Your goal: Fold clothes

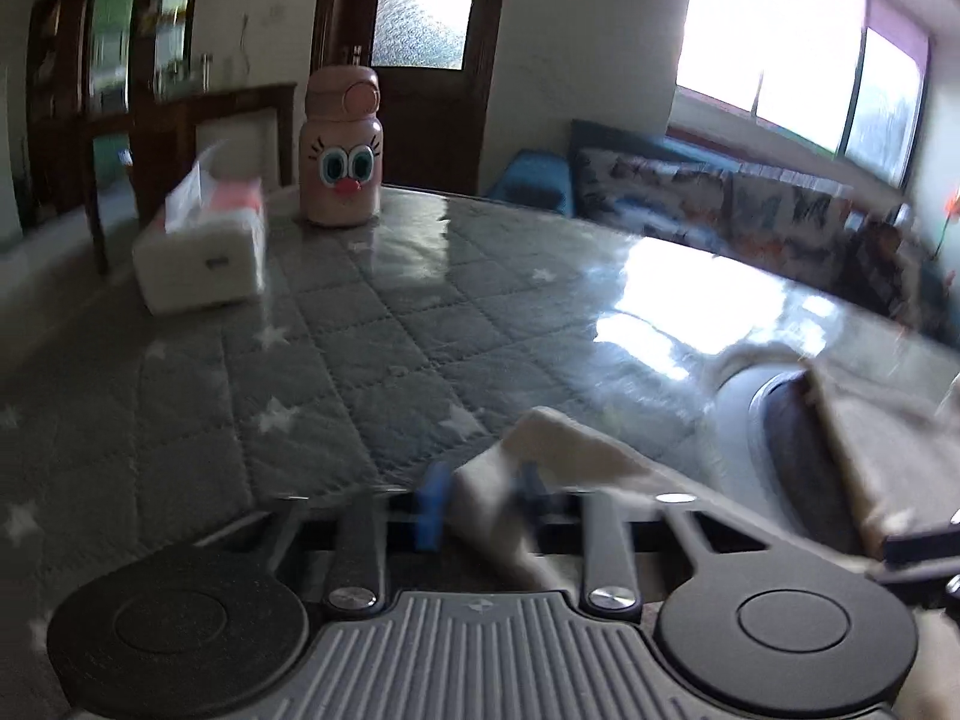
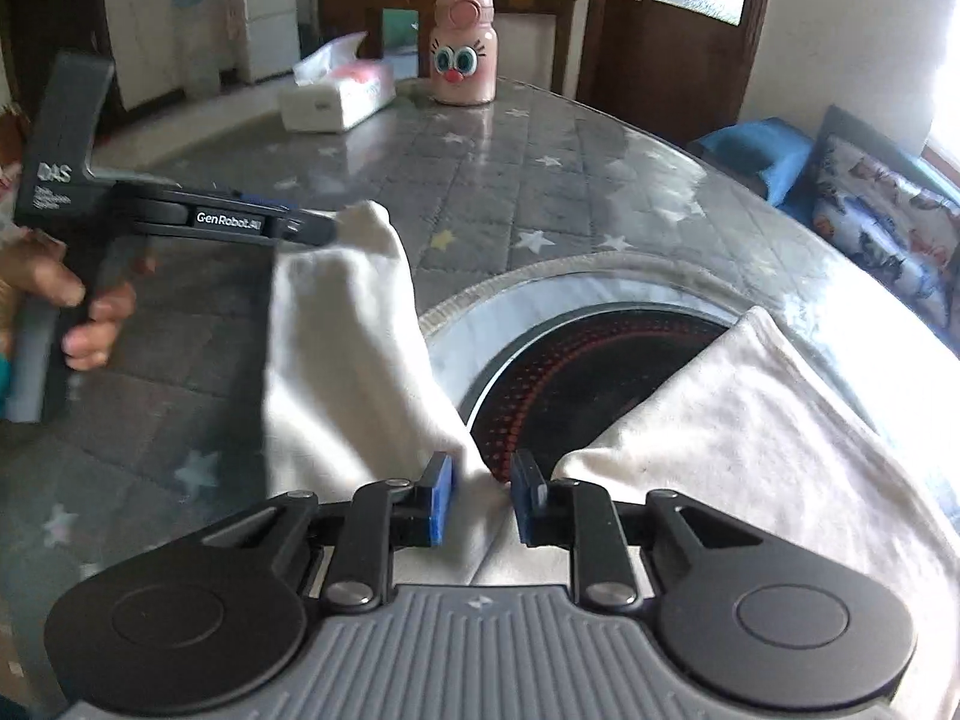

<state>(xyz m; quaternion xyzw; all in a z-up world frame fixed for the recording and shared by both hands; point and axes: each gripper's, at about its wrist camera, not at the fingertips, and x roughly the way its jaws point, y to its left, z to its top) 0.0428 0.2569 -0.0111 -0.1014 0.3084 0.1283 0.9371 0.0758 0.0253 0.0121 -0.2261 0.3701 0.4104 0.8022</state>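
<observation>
Nearest us, our right gripper point(image 2: 482, 495) pinches a gathered fold of the cream-white soft cotton garment point(image 2: 720, 444) between its blue pads point(image 2: 441, 495), the cloth bunched in the narrow gap. Our left gripper point(image 1: 480, 498) likewise has its blue pads pressed on a raised corner of the same garment, which the right wrist view shows lifted off the table and hanging down in a slack sheet. The rest of the garment lies along the near edge of the table, draped partly over a round black inset ringed in pale grey point(image 2: 600, 360). We judge a fold is under way, with one edge raised. Next, both grippers should carry that edge across together, taut and level, and lay it on the flat part. Beyond, toward the far edge of the grey quilted star-print table cover point(image 2: 480, 168), stand a white tissue pack point(image 2: 339, 97) and a pink cartoon-faced bottle point(image 2: 464, 51).
</observation>
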